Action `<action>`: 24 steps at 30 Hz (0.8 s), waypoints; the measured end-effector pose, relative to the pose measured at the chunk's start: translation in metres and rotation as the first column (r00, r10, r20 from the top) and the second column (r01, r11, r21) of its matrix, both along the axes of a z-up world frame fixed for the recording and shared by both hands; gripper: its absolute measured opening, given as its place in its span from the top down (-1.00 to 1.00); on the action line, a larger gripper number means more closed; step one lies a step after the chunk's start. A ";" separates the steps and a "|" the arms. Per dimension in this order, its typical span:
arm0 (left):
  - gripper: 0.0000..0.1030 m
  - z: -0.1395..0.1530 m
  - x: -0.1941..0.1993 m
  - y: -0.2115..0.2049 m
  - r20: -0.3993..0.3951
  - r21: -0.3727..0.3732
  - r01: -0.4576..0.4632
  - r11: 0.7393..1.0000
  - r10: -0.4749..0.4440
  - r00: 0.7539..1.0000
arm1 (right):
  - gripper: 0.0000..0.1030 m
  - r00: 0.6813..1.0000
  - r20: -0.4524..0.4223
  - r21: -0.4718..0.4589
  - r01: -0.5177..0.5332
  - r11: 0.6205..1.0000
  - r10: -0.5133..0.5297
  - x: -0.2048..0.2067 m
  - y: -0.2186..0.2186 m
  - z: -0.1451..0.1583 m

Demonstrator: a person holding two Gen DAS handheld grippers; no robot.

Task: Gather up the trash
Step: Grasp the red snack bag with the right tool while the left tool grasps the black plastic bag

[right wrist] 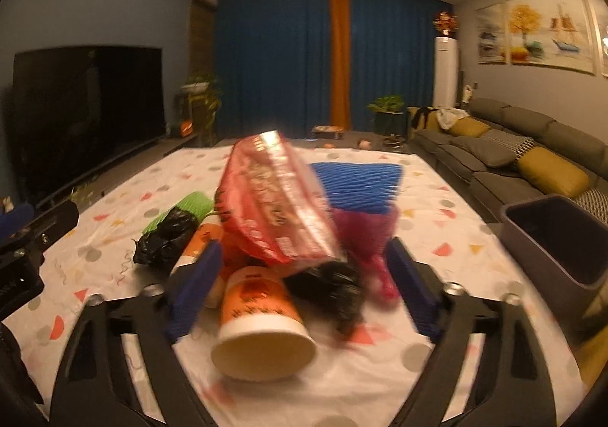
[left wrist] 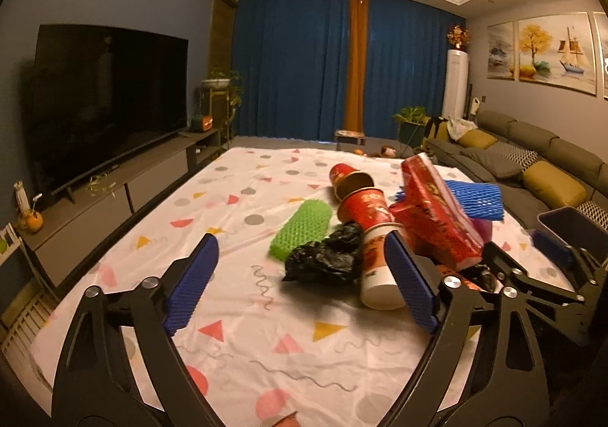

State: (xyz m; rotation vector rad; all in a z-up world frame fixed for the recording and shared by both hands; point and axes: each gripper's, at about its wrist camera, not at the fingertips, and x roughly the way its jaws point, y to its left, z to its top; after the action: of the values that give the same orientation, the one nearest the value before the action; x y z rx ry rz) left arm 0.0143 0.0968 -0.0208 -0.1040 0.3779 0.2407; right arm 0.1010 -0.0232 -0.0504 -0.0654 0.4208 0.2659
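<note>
While the trash pile of paper cups, red packet, black bags and foam nets lies mid-tablecloth, toward its right edge beside the grey bin, the left gripper and right gripper both gape wide, gripping nothing.

I see a table under a white patterned tablecloth. On it: green foam net, crumpled black bag, red paper cups, blue foam net
</note>
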 end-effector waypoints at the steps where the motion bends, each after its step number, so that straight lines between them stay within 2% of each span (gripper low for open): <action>1: -0.61 -0.002 0.003 0.003 -0.007 -0.005 0.001 1.000 -0.001 1.000 | -0.48 1.000 -0.010 -0.001 -0.008 1.000 0.008 0.002 0.002 -0.001; 8: -0.44 -0.011 0.021 0.014 -0.031 -0.034 0.030 0.999 -0.031 0.999 | -0.08 0.995 -0.076 -0.040 -0.064 0.997 0.061 0.027 0.022 -0.012; 11: -0.38 -0.016 0.029 0.016 -0.046 -0.049 0.051 0.997 -0.053 0.998 | 0.23 0.993 -0.098 -0.048 -0.070 0.996 0.065 0.033 0.023 -0.018; 13: -0.35 -0.020 0.035 0.015 -0.059 -0.052 0.063 0.997 -0.066 0.996 | 0.53 0.992 -0.112 -0.047 -0.071 0.996 0.066 0.036 0.021 -0.021; 14: -0.35 -0.022 0.038 0.014 -0.066 -0.051 0.070 0.996 -0.073 0.995 | 0.58 0.990 -0.117 -0.041 -0.078 0.996 0.072 0.036 0.019 -0.021; 16: -0.35 -0.027 0.045 0.012 -0.085 -0.055 0.089 0.994 -0.094 0.992 | 0.81 0.992 -0.105 -0.039 -0.073 0.997 0.068 0.034 0.015 -0.020; 21: -0.34 -0.037 0.063 0.014 -0.133 -0.078 0.109 0.991 -0.119 0.984 | 0.89 0.996 -0.062 -0.017 -0.064 0.998 0.062 0.026 0.006 -0.012; 24: -0.27 -0.045 0.075 0.015 -0.167 -0.090 0.122 0.989 -0.135 0.977 | 0.92 0.998 -0.031 0.004 -0.056 0.998 0.056 0.018 -0.004 -0.004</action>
State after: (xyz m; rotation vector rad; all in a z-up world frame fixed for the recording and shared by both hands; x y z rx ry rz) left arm 0.0891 0.1116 -0.0655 -0.1362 0.5655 0.1069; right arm 0.1190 -0.0269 -0.0548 -0.0701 0.4495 0.3227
